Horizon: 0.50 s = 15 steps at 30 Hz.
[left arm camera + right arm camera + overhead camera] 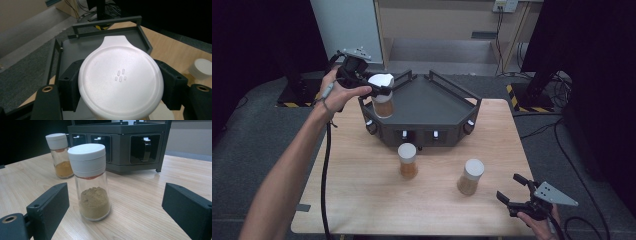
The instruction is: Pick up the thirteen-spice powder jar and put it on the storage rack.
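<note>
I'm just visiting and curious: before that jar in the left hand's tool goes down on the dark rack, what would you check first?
1. Left gripper clamped on the held jar: ok.
2. Lid shut: ok.
3. Jar over the rack: ok, at its left corner.
4. Jar upright: cannot tell.
5. Right gripper open, apart from the near jar: ok.
6. Middle jar standing on the table: ok.

White-lidded jar (382,95), brown powder; dark grey rack (432,100).
</note>
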Available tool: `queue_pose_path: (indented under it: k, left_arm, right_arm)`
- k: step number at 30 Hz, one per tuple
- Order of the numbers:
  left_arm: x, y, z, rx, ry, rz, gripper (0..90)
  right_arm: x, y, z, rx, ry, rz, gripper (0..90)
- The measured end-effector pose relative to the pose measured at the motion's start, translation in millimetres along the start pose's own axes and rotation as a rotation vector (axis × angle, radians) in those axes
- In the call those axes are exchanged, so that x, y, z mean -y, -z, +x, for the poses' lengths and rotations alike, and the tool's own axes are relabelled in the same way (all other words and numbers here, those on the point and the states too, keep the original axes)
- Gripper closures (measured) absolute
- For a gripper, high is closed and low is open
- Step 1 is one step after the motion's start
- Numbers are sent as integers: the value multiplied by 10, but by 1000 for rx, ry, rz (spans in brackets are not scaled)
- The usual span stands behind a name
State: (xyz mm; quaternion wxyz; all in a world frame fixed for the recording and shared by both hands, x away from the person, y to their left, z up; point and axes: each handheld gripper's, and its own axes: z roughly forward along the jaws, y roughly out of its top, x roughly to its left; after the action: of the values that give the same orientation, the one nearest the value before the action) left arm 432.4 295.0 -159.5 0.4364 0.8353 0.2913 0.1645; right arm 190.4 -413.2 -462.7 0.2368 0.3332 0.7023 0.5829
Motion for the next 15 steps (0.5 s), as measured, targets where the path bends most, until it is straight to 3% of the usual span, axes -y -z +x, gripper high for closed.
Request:
queue_pose_path:
  k: [6, 15]
  left_arm:
    - [-59, -172, 37, -46, 34, 4, 302]
    - [-22, -451, 87, -123, 96, -6, 302]
  right_arm:
    - [9, 2, -11, 3, -3, -2, 76]
    - [17, 11, -20, 8, -8, -4, 77]
